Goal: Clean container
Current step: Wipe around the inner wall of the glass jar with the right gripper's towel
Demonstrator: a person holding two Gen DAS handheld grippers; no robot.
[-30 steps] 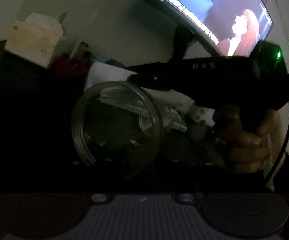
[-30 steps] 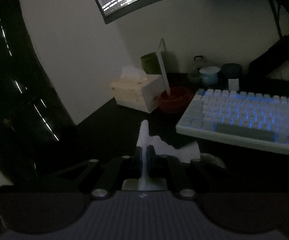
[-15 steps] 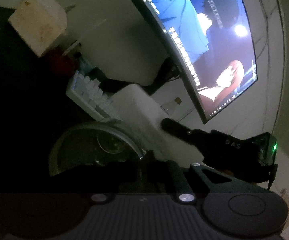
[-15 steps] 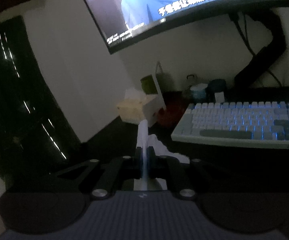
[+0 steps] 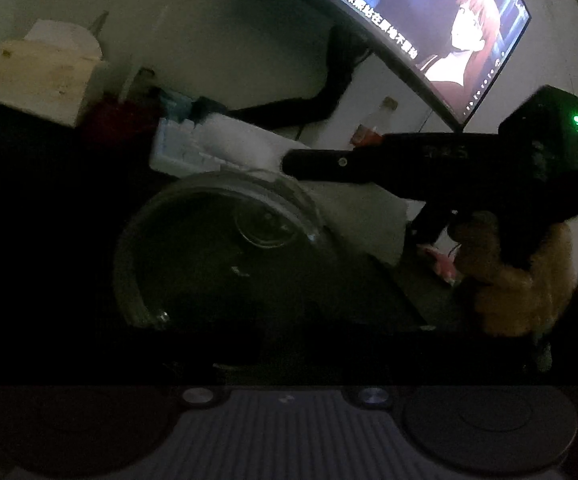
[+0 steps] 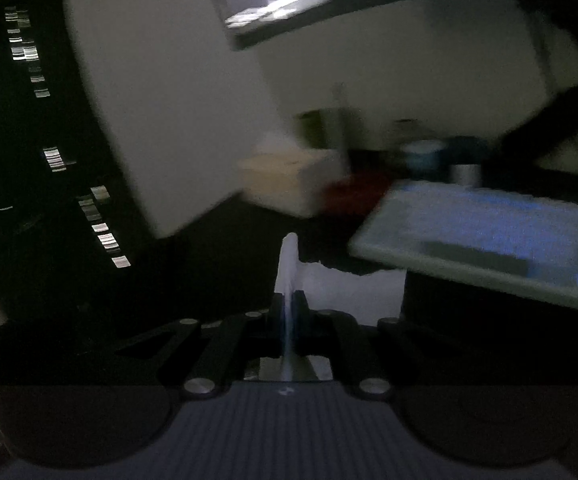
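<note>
Seemingly mid-wipe, the right gripper [image 6: 288, 308] pinches a white paper tissue [image 5: 363, 216] against the far rim of the clear round glass container [image 5: 225, 248]; left tongs' state is too dark to tell.

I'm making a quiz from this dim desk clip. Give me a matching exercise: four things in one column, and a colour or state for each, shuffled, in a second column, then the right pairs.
Things:
1. glass jar
2. white tissue
3. keyboard
4. monitor

States:
A. glowing blue between the keys
B. switched on, showing a cartoon with subtitles
C. pinched between the fingers of the right gripper
D. clear, on its side, mouth toward the left camera

Pairs: 1-D, 2-C, 3-A, 4-B
</note>
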